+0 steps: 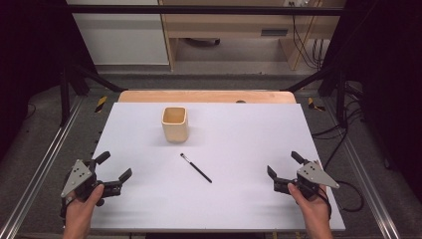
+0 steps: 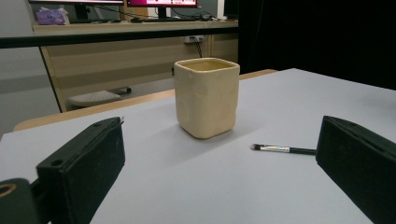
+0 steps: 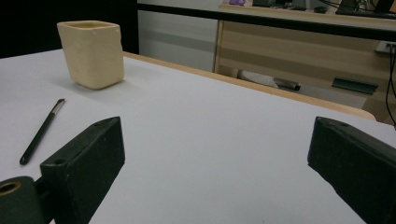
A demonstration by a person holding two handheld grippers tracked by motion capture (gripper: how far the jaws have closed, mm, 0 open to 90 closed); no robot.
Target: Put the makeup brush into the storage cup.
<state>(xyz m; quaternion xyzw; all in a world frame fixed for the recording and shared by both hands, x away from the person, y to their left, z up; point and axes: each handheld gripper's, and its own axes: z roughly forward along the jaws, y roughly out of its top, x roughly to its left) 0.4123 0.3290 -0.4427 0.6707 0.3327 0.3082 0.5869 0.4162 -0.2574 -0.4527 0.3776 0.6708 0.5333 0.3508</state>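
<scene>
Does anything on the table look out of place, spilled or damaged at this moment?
Nothing stands out. The cream cup stands upright on the white table, with no spill around it. The black brush lies flat beside it, apart from the cup. The left gripper and right gripper are open and hold nothing.

Grey floor (image 1: 234,79), wooden cabinets (image 1: 234,25), black curtains (image 1: 393,59), metal rails (image 1: 35,169)

You have a cream square-sided cup (image 1: 174,123) standing upright toward the table's far edge, left of centre; nearer you, a slim black makeup brush (image 1: 196,168) lies flat mid-table, bristles toward the cup.
</scene>
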